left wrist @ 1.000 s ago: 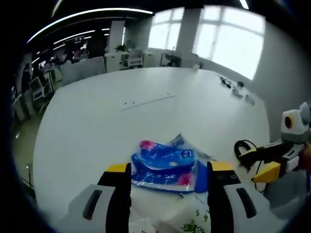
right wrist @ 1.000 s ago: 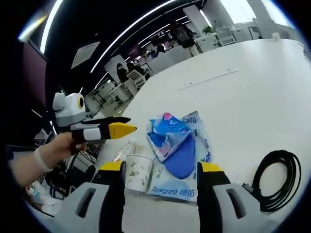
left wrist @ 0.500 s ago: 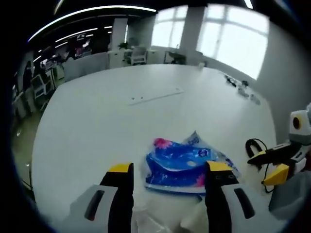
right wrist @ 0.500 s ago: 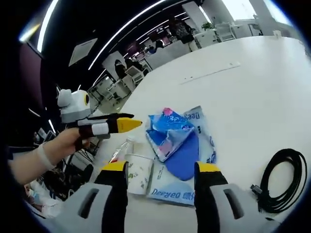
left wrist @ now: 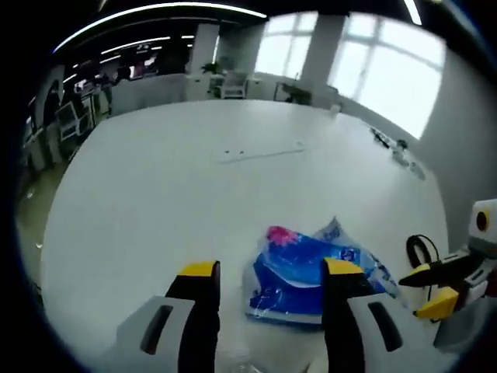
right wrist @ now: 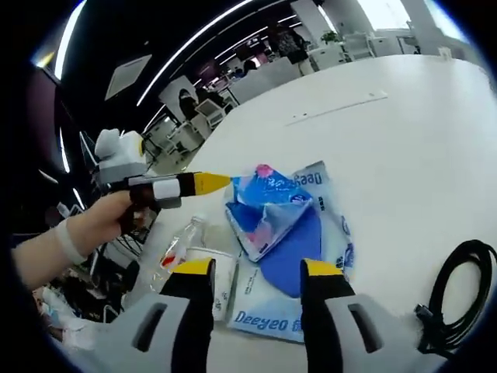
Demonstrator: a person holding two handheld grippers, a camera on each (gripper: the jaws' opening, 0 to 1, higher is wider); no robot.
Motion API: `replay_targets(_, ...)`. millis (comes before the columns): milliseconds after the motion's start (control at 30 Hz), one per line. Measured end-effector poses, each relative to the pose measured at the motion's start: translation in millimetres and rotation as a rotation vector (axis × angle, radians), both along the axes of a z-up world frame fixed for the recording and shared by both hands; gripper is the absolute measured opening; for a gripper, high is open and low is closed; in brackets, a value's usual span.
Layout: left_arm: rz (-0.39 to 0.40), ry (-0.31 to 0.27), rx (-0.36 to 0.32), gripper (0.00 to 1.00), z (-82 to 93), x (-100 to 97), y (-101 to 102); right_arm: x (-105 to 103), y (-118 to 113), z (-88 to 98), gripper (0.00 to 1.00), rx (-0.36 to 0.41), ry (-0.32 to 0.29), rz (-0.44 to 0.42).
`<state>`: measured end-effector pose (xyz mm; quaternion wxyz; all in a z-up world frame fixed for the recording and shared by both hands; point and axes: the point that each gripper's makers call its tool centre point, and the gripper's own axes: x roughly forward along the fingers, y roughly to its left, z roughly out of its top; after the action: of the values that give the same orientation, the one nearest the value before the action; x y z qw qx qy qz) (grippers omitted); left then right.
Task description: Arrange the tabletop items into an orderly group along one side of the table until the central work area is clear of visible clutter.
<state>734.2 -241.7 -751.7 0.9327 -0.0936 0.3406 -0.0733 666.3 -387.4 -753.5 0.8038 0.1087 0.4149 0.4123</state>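
White and broad, the counter (left wrist: 155, 202) runs back toward bright windows and rows of office desks. Nearest in the left gripper view, the left claw (left wrist: 265, 273) stands wide, its yellow-tipped jaws holding nothing, with the blue tissue pack (left wrist: 311, 268) lying on the counter just past them and partly behind the right-hand jaw. Off to the right, the right claw (left wrist: 433, 289) comes in from the edge, its two yellow tips parted. A black cable (left wrist: 419, 250) lies looped on the counter just beyond it.

In the right gripper view, the right claw (right wrist: 254, 270) is likewise wide and empty. Between and just ahead of its jaws sits a flat Deeyeo wipes packet (right wrist: 299, 276), with the tissue pack (right wrist: 268, 206) resting on its far end. A paper cup (right wrist: 221, 273) lies on its side against the packet's left edge, and a clear plastic bottle (right wrist: 177, 247) lies beside the cup. The left claw (right wrist: 210, 183), held by a hand (right wrist: 105, 221), points at the tissue pack, tip nearly touching it. The black cable (right wrist: 458, 287) coils at the right edge.
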Motion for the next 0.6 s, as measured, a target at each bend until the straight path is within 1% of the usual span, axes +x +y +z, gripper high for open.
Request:
replay_targets(267, 0.013, -0.006, -0.022, 0.43, -3.2, 10.1, 0.3, 8.1, 5.2, -3.3, 0.37, -0.009, -0.012, -0.023)
replay_targets(367, 0.015, -0.003, -0.022, 0.42, -4.5, 11.7, 0.9, 12.9, 6.0, -5.9, 0.38, -0.004, -0.014, -0.056)
replay_targets(400, 0.015, -0.001, -0.023, 0.42, -5.0, 12.1, 1.5, 13.3, 5.8, -7.3, 0.36, -0.013, -0.018, -0.057)
replay_targets(467, 0.019, 0.0, -0.024, 0.42, -5.4, 12.5, 3.7, 15.2, 6.1, -10.0, 0.35, -0.041, -0.041, -0.049)
replay_targets(600, 0.033, -0.009, -0.033, 0.39, -5.1, 17.4, 13.2, 18.9, 12.3, -8.1, 0.3, -0.023, -0.039, -0.063)
